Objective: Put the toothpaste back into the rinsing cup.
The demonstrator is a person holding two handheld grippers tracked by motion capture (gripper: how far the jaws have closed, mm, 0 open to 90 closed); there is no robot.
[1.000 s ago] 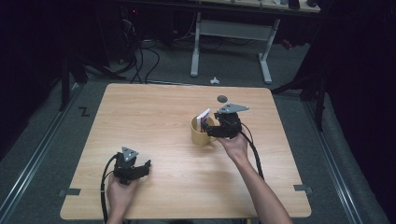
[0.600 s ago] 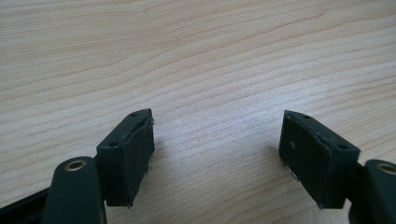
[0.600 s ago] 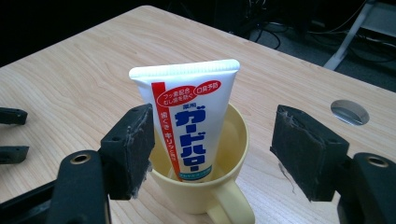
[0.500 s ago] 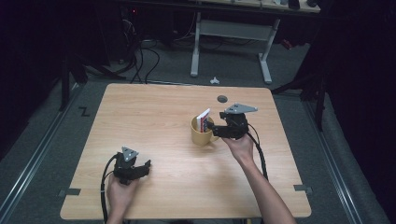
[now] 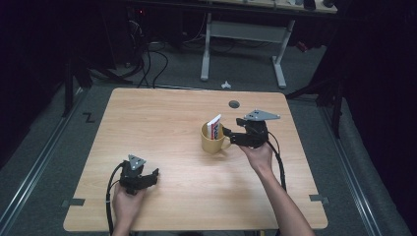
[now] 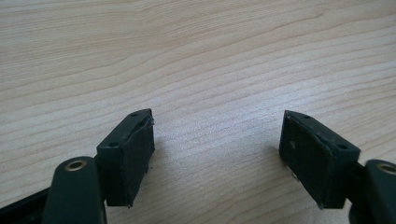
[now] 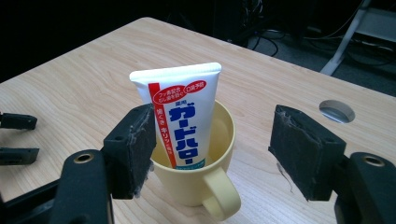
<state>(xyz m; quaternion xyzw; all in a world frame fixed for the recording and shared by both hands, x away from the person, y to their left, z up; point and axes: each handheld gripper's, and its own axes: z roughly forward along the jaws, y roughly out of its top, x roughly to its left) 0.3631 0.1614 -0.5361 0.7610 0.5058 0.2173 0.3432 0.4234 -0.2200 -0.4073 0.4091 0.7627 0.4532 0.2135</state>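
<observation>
My right tongs [image 7: 212, 154] stand wide, jaws just easing inward, gripping nothing, just short of the yellow mug [image 7: 198, 161] mid-tabletop [image 5: 162, 118]. The toothpaste tube [image 7: 180, 119] already stands in it. My left tongs [image 6: 217, 158] rest wide, empty.

The counter [image 5: 162, 118] was a pale wood-grain top with rounded corners and a round cable hole [image 5: 234, 104] near its far edge. A yellow mug [image 5: 211, 142] stood upright on it, right of centre, handle toward the person's side.
</observation>
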